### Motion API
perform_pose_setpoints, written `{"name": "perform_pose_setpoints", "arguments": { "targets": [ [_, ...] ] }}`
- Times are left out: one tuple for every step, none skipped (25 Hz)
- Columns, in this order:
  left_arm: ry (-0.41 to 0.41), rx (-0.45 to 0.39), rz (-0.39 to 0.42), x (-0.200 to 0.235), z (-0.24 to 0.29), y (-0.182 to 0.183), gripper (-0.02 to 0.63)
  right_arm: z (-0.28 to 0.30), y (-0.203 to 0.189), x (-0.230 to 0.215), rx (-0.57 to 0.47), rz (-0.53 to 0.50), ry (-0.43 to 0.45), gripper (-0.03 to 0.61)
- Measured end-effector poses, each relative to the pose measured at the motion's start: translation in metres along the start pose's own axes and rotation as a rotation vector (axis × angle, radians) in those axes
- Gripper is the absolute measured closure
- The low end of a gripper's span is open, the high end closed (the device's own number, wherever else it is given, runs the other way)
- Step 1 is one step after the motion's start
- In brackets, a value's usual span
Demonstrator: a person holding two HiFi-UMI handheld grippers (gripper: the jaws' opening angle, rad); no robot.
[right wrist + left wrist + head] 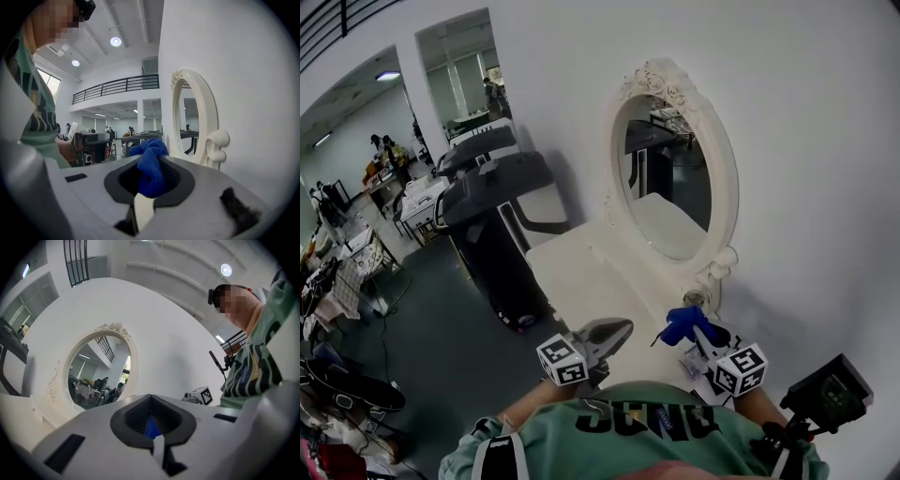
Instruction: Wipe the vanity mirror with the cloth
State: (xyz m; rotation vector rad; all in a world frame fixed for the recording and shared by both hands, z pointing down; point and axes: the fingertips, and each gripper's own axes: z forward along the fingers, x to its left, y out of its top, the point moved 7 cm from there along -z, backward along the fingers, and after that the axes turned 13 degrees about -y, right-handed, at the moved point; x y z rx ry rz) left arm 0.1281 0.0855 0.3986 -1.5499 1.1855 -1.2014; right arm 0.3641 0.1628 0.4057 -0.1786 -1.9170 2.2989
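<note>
One fuzzy blue cloth (pixel 149 173), ornate oval mirror (pixel 667 187)

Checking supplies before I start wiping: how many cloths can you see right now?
1. The blue cloth is bunched between the right gripper's fingers, near the vanity mirror's base. A blue sliver at the left gripper's fingers is too small to identify.

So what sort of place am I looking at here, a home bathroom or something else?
Probably a big open hall or workspace, not a home. The vanity mirror stands near treadmill-like machines, a railed mezzanine runs overhead, and people stand by cluttered tables further back.
</note>
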Motion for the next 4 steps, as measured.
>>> {"name": "perform_pose_setpoints", "arguments": {
  "targets": [
    [0.001,-0.003,-0.003,0.0014,-0.0011,-0.0004,0.603,0.0008,0.001,0.0,-0.002,-0.002,-0.001,0.535],
    [0.002,-0.005,-0.003,0.0026,-0.0017,-0.0003,0.603,0.0016,0.0015,-0.0004,-0.003,-0.005,-0.003,0.535],
    [0.001,-0.007,0.0,0.0037,-0.0022,0.0002,0.603,0.0024,0.002,-0.0008,-0.004,-0.007,-0.005,0.535],
    [0.0,-0.008,0.004,0.0048,-0.0026,0.0009,0.604,0.0033,0.0024,-0.0013,-0.005,-0.009,-0.008,0.535]
  ]
}}
